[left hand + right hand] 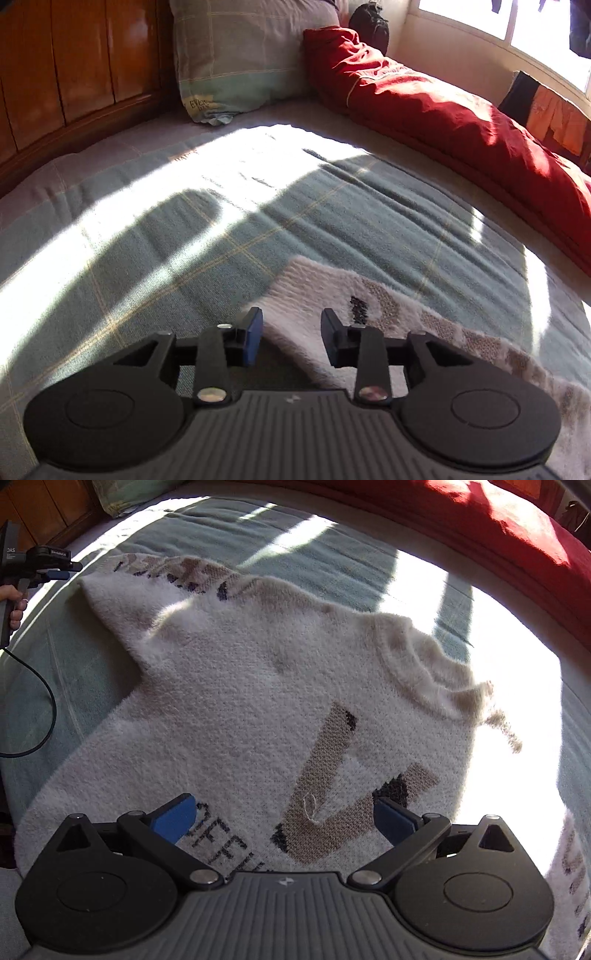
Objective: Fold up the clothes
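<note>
A: So, where do we stand with the fluffy cream knitted sweater with beige and dark lettering (236,686)?

B: It lies spread flat on the pale green checked bedsheet (155,236), filling the centre of the right wrist view. One sleeve (155,579) reaches toward the upper left of that frame; the ribbed neckline (436,657) sits right of centre, half in hard sunlight.

A: And our tools?

B: Our right gripper (284,818) hangs over the lettered chest, jaws spread wide and holding nothing. Our left gripper (291,336) sits at the bottom centre of the left wrist view, jaws parted over the sleeve's end, blue pads (254,338) clear of the knit. In the right wrist view it shows at the far left edge, just beside the cuff.

A: How should we take the fold?

B: We judge the sleeve comes first. The yarn is thick, hairy and loose, so we should bite deep at the cuff, catching both layers, then carry it low across the body to avoid stretching. A stray loop of pale thread (309,806) on the beige letter could snag a pad.

A: Anything else around us?

B: A rumpled red quilt (443,107) runs along the upper right of the left wrist view, a checked soft pillow (243,55) leans at top centre, and a glossy wooden headboard (66,62) fills the upper left.
</note>
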`<state>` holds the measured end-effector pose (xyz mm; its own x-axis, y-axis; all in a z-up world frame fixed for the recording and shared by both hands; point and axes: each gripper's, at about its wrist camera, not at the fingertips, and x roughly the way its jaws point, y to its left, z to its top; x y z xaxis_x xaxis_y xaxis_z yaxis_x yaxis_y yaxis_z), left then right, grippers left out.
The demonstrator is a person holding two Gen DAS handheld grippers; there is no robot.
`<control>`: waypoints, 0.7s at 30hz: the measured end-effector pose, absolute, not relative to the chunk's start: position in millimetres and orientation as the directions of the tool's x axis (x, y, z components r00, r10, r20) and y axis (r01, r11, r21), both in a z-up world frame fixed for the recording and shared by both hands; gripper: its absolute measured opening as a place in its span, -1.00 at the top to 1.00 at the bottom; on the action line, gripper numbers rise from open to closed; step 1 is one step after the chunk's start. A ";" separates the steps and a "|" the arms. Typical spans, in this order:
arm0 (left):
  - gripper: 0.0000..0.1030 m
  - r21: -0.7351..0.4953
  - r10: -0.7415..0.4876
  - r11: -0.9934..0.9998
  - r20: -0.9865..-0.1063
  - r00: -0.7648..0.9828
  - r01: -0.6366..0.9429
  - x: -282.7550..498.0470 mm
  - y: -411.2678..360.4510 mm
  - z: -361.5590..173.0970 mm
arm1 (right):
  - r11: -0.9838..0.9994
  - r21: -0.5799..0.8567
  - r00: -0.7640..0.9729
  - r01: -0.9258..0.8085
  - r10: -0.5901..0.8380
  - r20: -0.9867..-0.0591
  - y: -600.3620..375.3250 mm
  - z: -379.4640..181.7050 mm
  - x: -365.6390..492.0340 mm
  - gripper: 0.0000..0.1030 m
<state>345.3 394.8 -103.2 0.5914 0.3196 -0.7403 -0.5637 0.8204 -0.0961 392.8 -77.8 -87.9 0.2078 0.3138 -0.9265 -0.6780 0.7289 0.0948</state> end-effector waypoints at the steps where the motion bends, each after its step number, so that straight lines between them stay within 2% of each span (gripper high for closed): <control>1: -0.03 -0.113 0.246 0.872 -0.740 0.626 -0.476 352.1 380.4 -99.8 | 0.728 0.109 0.215 -0.677 0.337 -0.916 -58.6 -91.2 401.2 -1.00; 4: -0.10 -0.099 0.043 0.978 -0.771 0.635 -0.186 381.6 332.5 -105.1 | 0.735 0.136 0.241 -0.665 0.384 -0.891 -11.8 -99.8 426.4 -1.00; 7: -0.15 -0.013 -0.025 1.000 -0.787 0.617 0.024 402.2 294.0 -120.5 | 0.750 0.142 0.285 -0.646 0.410 -0.866 24.6 -109.4 445.2 -1.00; 9: -0.15 -0.004 -0.047 0.997 -0.815 0.577 0.076 411.8 287.7 -133.8 | 0.764 0.143 0.314 -0.629 0.418 -0.852 45.0 -115.8 454.0 -1.00; 13: -0.16 -0.008 -0.031 0.999 -0.831 0.555 0.043 409.6 296.9 -154.6 | 0.778 0.180 0.355 -0.602 0.462 -0.813 69.8 -132.2 471.2 -1.00; 15: -0.32 -0.030 -0.014 0.999 -0.827 0.562 -0.019 406.0 309.4 -158.3 | 0.790 0.194 0.365 -0.581 0.466 -0.806 76.8 -141.4 479.7 -1.00; 21: -0.43 -0.032 0.020 0.996 -0.810 0.587 -0.079 409.7 328.4 -166.9 | 0.831 0.162 0.410 -0.532 0.419 -0.810 112.9 -176.4 518.1 -1.00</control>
